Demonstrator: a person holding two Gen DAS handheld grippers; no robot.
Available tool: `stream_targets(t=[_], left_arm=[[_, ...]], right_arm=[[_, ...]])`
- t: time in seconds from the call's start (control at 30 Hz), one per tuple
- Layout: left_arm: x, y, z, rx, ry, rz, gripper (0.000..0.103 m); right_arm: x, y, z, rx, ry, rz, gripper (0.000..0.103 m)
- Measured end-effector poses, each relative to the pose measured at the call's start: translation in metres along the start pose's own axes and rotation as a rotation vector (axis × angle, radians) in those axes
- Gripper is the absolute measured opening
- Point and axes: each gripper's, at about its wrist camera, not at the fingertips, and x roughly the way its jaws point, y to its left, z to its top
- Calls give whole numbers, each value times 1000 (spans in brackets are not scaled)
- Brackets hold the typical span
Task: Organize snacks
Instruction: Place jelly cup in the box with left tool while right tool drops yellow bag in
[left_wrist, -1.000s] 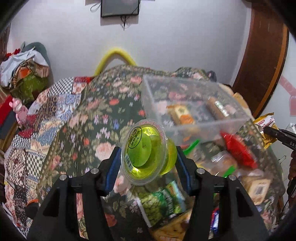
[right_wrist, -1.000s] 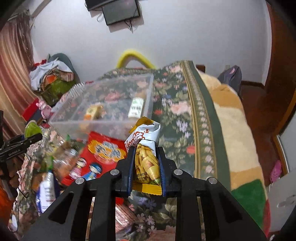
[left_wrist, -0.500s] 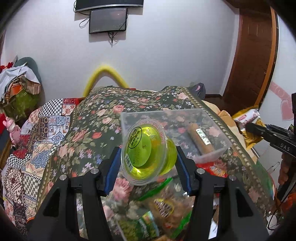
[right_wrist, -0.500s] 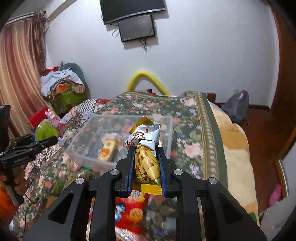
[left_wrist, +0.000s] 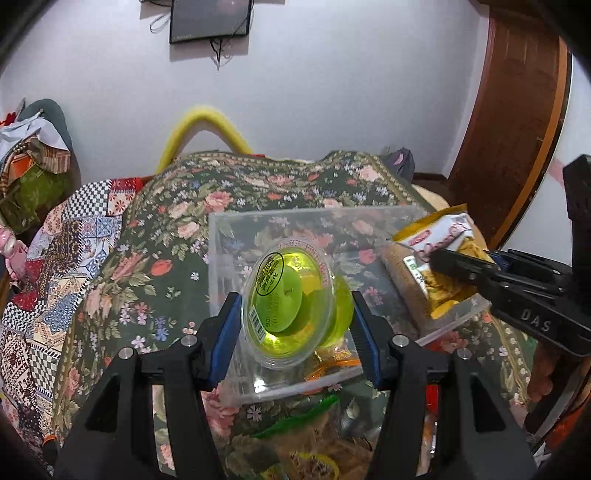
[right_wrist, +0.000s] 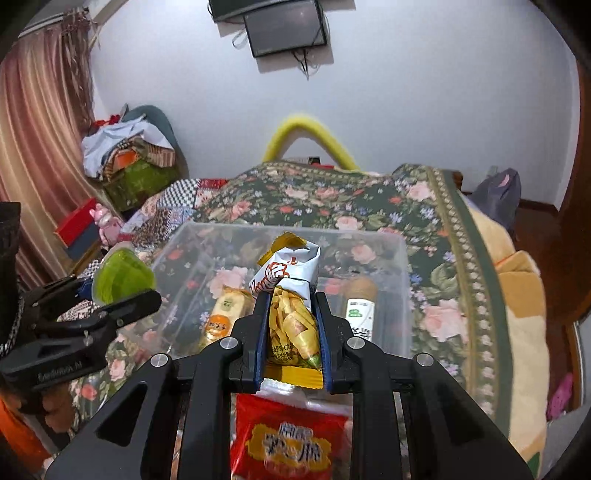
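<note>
Green jelly in a clear plastic cup (left_wrist: 291, 308) sits clamped between the blue pads of the left claw (left_wrist: 293, 317), tilted so its printed lid faces the camera; the cup hangs above the near left part of the clear plastic bin (left_wrist: 221, 236). From the right wrist view the same left claw (right_wrist: 110, 295) shows at the left edge with the green cup (right_wrist: 120, 275) held at the bin's left wall

The right claw (right_wrist: 291, 325) is closed tight on a white and yellow snack packet (right_wrist: 291, 295), which stands upright between its pads with the crimped top pointing up, over the middle of the bin (right_wrist: 404, 266). In the left wrist view that packet (left_wrist: 439, 240) and the right claw (left_wrist: 476, 273) reach in over the bin's right side

Inside the bin lie an orange-labelled yellow packet (right_wrist: 221, 314) on the left and a brown stick-shaped snack with a white label (right_wrist: 360, 306) on the right. The bin rests on a floral blanket (right_wrist: 332, 199) spread over a bed. A red snack bag (right_wrist: 291, 439) lies in front of the bin, under the right claw, and more loose packets (left_wrist: 306, 428) lie on the blanket on the near side, partly hidden by the left claw. A yellow foam arch (left_wrist: 203, 125) rises behind the bed against the white wall
</note>
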Motion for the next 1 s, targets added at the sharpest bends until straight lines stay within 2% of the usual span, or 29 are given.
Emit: stream_targets(t=[0.4, 0.5, 0.67, 0.8, 1.0], left_arm=[[32, 2, -2, 1, 78, 10, 57], [27, 2, 0, 3, 66, 18, 57], [3, -1, 6, 14, 30, 13, 57], [-23, -1, 6, 20, 7, 7, 57], [-62, 0, -13, 50, 0, 12, 60]], right_arm=[[32, 3, -6, -35, 113, -3, 21], [31, 4, -6, -32, 122, -3, 23], [13, 8, -2, -45, 89, -11, 32], [-18, 13, 0, -71, 31, -18, 42], [-61, 19, -7, -91, -32, -19, 58]])
